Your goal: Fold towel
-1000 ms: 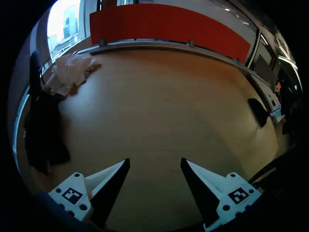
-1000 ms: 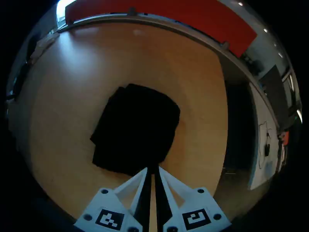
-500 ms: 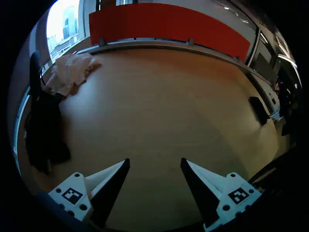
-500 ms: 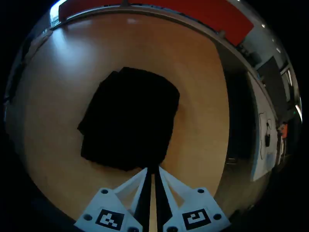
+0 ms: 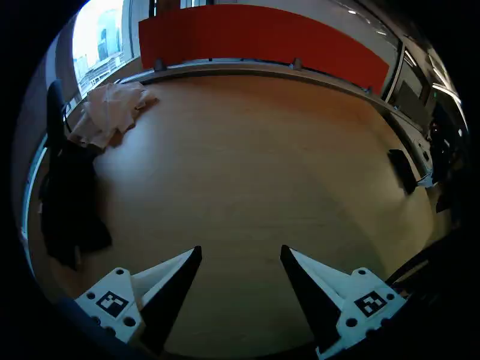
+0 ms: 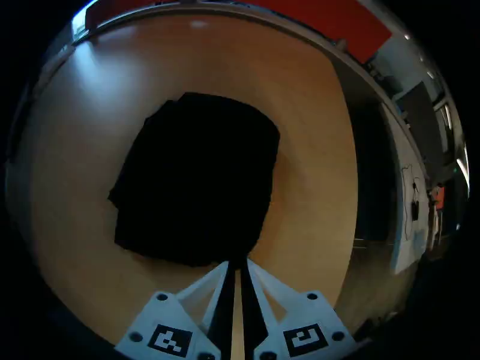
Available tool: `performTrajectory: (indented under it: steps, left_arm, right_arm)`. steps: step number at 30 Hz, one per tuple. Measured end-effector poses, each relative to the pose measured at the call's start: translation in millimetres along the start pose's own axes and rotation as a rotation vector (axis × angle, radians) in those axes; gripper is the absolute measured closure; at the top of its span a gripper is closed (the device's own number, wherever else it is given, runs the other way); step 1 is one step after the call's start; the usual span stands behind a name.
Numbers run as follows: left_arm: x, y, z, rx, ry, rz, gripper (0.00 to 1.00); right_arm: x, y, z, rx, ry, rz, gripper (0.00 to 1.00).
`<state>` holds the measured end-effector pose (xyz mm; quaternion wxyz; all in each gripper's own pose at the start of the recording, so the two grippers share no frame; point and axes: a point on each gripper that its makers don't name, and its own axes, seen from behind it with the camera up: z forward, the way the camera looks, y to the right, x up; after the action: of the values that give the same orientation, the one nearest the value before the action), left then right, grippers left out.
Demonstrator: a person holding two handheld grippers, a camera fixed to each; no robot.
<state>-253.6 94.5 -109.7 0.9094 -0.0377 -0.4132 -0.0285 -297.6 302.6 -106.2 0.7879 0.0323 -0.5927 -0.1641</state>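
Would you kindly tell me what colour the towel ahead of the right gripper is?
Black; the towel shows best in the right gripper view.

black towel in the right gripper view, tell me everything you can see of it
The black towel lies flat on the wooden table in a roughly rectangular, folded-looking block. It is so dark that no weave, seams or layers can be made out. Its far right corner is rounded, and a small point juts out on the left edge. Its near edge meets the tips of the right tool, whose fingers are almost together; whether they pinch the cloth cannot be told.
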Motion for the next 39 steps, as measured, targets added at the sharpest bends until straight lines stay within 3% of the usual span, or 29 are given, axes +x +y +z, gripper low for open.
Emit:
performTrajectory:
  steps: [14,20,26,30,34,39]
  left_arm:
    - [1,-0.5,-1.4,0.001,0.001,0.004,0.02]
    - [2,-0.4,-0.5,-0.002,0.002,0.002,0.02]
    - [4,1.5,1.4,-0.009,0.003,0.005,0.02]
    - [5,2.8,2.1,-0.013,0.005,0.009,0.02]
    - [6,3.2,2.3,-0.017,0.008,0.009,0.02]
    - [5,2.4,1.6,-0.019,0.01,0.007,0.02]
  right_arm:
    - [-5,-1,3.7,-0.006,-0.007,0.012,0.92]
    - [-6,2,-1.1,-0.011,-0.005,0.008,0.85]
    - [-5,4,-10.1,-0.014,0.02,0.003,0.63]
    - [-3,3,-15.6,-0.011,0.037,0.007,0.34]
    - [-2,2,-18.9,-0.01,0.045,0.005,0.26]
    - [-2,-2,-22.1,-0.007,0.051,-0.004,0.25]
